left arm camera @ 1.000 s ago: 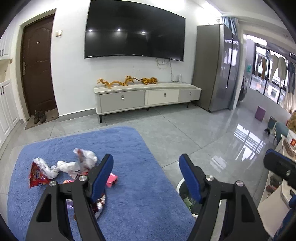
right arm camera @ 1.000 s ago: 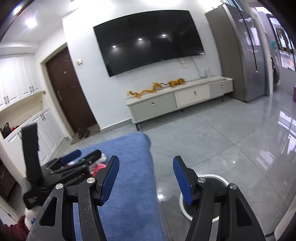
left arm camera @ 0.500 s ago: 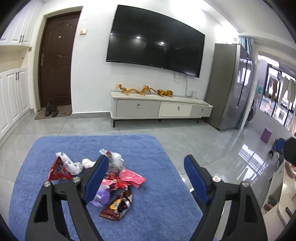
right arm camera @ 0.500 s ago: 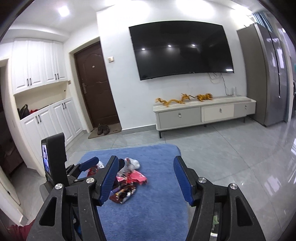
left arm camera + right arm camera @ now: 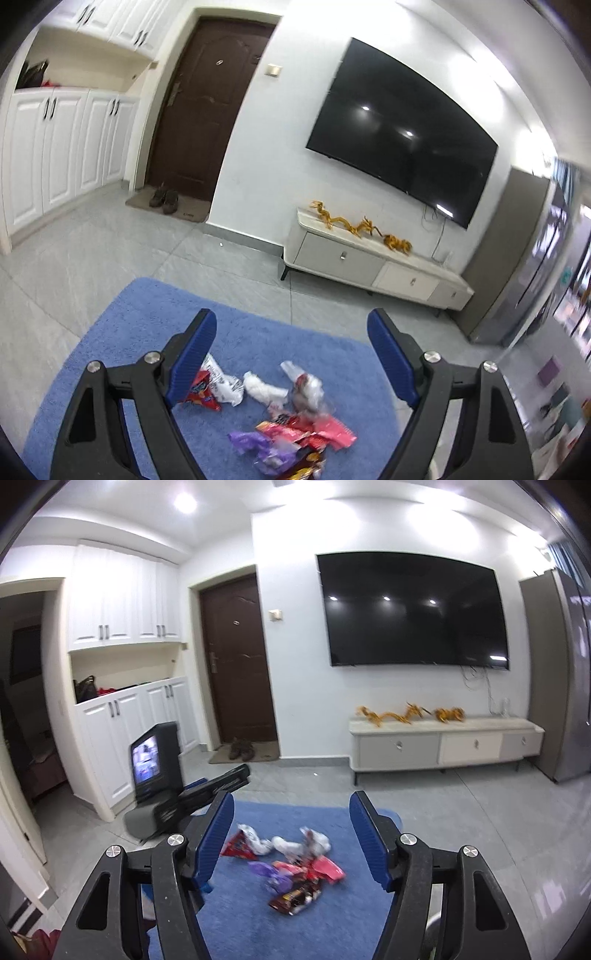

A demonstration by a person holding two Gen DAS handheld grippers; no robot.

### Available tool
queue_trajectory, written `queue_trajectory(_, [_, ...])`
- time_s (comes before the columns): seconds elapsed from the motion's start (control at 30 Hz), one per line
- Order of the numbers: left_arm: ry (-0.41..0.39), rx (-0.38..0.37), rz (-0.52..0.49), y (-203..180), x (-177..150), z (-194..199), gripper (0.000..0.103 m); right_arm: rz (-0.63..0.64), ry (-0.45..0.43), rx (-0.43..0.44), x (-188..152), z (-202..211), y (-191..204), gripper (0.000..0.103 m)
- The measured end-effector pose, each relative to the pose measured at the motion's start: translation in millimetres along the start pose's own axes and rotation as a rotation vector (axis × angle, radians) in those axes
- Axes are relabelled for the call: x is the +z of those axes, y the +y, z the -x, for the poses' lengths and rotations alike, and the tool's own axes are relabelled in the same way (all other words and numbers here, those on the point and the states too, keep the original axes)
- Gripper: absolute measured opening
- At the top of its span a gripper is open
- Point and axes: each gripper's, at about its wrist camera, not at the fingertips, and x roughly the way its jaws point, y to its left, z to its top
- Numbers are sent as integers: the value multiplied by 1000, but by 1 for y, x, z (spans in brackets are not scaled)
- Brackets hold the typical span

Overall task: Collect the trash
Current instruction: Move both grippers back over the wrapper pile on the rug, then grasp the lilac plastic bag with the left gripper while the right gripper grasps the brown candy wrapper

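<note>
L gripper (image 5: 288, 354): jaws wide apart, nothing between pads, held above rug (image 5: 122, 325). R gripper (image 5: 291, 834): same, jaws wide apart, empty; L gripper body visible ahead-left of it in R view.

Trash location: loose pile on blue rug, centre-near, just below/ahead of both grippers.

Items, near to far (R view):
- Dark wrapper (image 5: 295, 899): nearest, lies flat. Long axis runs near-left to far-right.
- Purple wrapper (image 5: 267, 873): crumpled, no clear axis.
- Pink wrapper (image 5: 327, 871): flat, touching red scraps next to it. Pointed end looks aimed right; blurred, not certain.
- Red chip bag (image 5: 238, 845): triangular, apex pointing away from camera, partly behind L-side pad.
- White crumpled plastic (image 5: 286, 845): lump between chip bag and clear bag (image 5: 314, 840). Long axis approx. left-right.

Handling (est.): all items film/foil, very light, soft, collapses under clamp. Not fragile. Foil probably slippery; flat pieces hug the pile of the rug, so pads may catch fibres. Pieces overlap; lifting one may drag neighbours.

Grip pts (rec.): take crumpled lumps across the bulk; take flat wrappers at a raised edge or crimped end seam, pads across the short axis. Isolated dark wrapper and chip bag look easiest to get first.

Beyond the rug: tile floor, TV stand (image 5: 443, 738), door (image 5: 236, 657).
</note>
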Motion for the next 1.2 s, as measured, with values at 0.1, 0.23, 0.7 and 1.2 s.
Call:
queue_trajectory(0.1, [5, 8, 22, -5, 20, 2, 83, 23, -18, 16, 7, 2, 8, 64])
queue_trajectory(0.23, [11, -8, 18, -23, 48, 12, 83, 39, -40, 36, 11, 8, 13, 65])
queue_trajectory(0.7, [75, -162, -303, -65, 40, 60, 83, 14, -44, 17, 9, 8, -18, 67])
queue_trajectory(1.2, [407, -161, -321, 27, -76, -53, 83, -183, 251, 33, -61, -121, -73, 67])
